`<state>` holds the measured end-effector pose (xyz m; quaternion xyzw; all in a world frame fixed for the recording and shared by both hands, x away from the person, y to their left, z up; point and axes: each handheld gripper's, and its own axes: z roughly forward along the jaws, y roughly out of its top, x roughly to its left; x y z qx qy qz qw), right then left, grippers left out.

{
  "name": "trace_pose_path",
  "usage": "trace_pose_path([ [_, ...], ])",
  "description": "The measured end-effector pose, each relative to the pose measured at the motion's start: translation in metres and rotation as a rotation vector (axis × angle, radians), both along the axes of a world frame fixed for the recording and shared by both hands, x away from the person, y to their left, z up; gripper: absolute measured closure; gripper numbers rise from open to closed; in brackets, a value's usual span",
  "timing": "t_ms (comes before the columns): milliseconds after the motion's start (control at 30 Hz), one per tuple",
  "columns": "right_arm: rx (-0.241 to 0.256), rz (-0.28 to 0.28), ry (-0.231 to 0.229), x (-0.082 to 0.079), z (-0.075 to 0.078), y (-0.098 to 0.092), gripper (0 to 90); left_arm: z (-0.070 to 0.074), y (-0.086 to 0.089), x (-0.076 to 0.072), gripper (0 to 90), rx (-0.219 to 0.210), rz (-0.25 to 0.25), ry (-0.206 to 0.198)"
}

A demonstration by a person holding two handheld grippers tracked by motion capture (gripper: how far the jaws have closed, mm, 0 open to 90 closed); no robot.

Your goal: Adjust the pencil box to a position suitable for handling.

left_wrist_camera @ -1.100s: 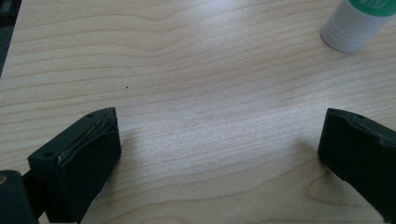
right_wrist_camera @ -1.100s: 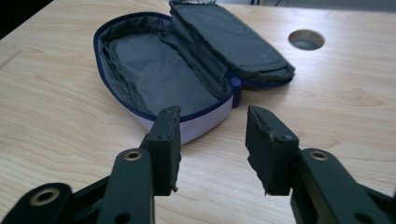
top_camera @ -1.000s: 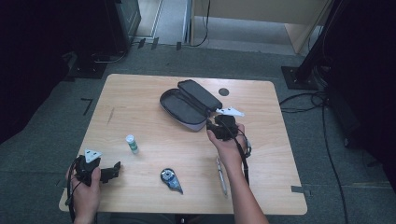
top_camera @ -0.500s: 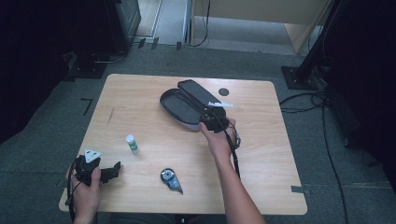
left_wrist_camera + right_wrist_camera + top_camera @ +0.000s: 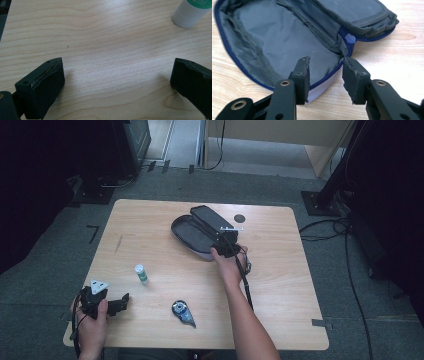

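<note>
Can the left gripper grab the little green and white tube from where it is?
Probably yes: the left gripper is open, and bare table lies between it and the tube, nothing blocking.

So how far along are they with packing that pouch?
Done: the pencil case lies unzipped and spread open, with nothing visible inside. In hand: the right gripper, its jaws open, is at the case's near zipper edge, gripping nothing. Left: the glue stick and correction tape lie loose on the table, probably to go in. The left gripper rests open by the near edge.
</note>
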<state>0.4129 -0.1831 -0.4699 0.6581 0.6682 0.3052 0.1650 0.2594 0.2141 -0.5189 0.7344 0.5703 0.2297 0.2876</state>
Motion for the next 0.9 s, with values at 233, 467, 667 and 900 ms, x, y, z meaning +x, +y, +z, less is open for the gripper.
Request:
trace_pose_path([
  [233,0.065,-0.086,0.095,0.012,-0.008,-0.006,62.8,0.0,0.0,0.0,0.0,0.0,0.0,0.001],
  [467,0.023,-0.147,0.126,0.021,-0.022,-0.007,82.7,0.0,0.0,0.0,0.0,0.0,0.0,0.0],
  [667,0.041,-0.154,0.035,0.016,-0.015,-0.016,88.7,0.0,0.0,0.0,0.0,0.0,-0.002,0.001],
  [900,0.075,-0.056,-0.028,0.0,0.005,-0.025,88.7,0.0,0.0,0.0,0.0,0.0,-0.002,0.001],
])
